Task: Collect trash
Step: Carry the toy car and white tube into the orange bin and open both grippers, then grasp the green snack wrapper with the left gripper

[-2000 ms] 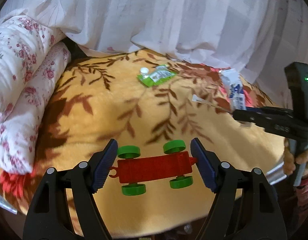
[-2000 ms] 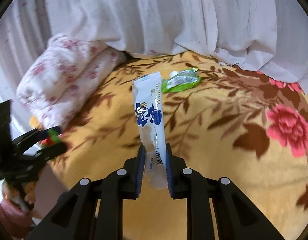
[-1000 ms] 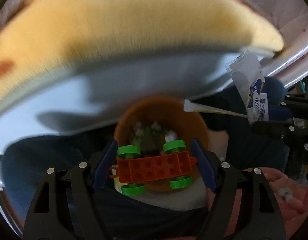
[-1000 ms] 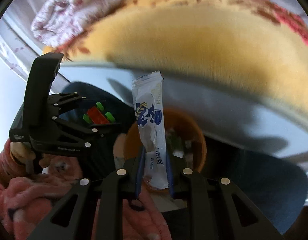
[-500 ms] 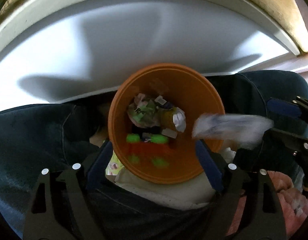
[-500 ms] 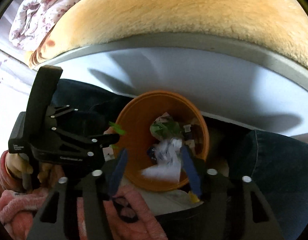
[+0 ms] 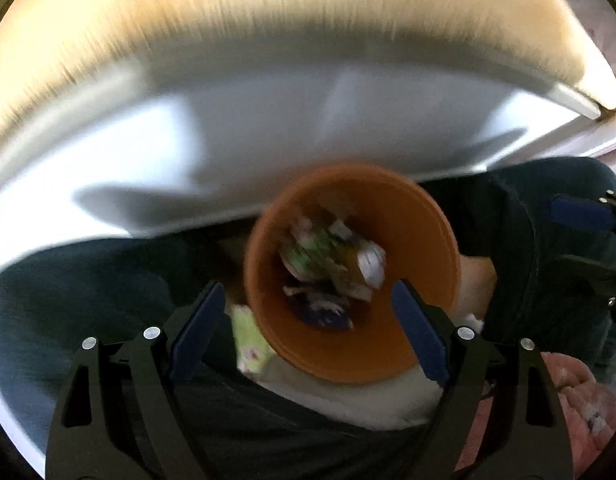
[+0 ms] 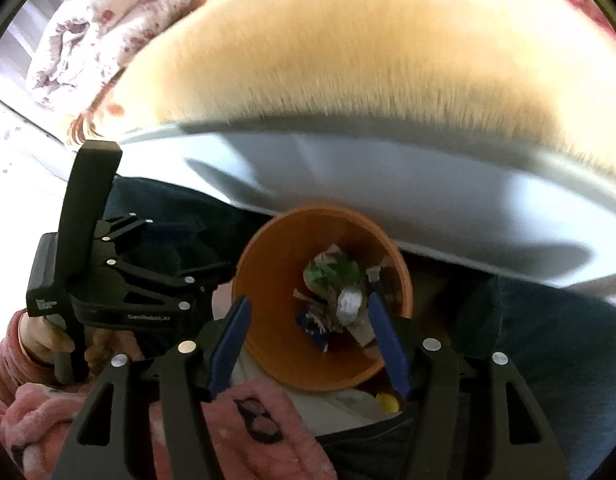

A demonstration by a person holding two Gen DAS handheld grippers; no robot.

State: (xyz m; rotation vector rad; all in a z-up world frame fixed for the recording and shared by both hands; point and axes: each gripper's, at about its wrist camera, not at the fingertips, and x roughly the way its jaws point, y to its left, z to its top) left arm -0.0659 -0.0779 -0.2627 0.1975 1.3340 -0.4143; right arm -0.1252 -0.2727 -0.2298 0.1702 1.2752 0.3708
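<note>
Both grippers — left gripper (image 7: 308,332) and right gripper (image 8: 308,344) — now spread and empty over the orange bin (image 8: 268,276), toy car and wrapper dropped into the trash pile (image 8: 332,300) at 12 o'clock — more bed litter next.

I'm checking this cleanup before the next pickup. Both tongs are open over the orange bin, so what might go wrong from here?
1. The orange bin sits tight between the person's legs, below the bed edge; swinging up, the left tongs or right tongs might knock it over.
2. The trash is piled loosely inside, so a tip would likely spill it.
3. Both views are blurred, so the tongs may be moving fast and could bump each other.
</note>
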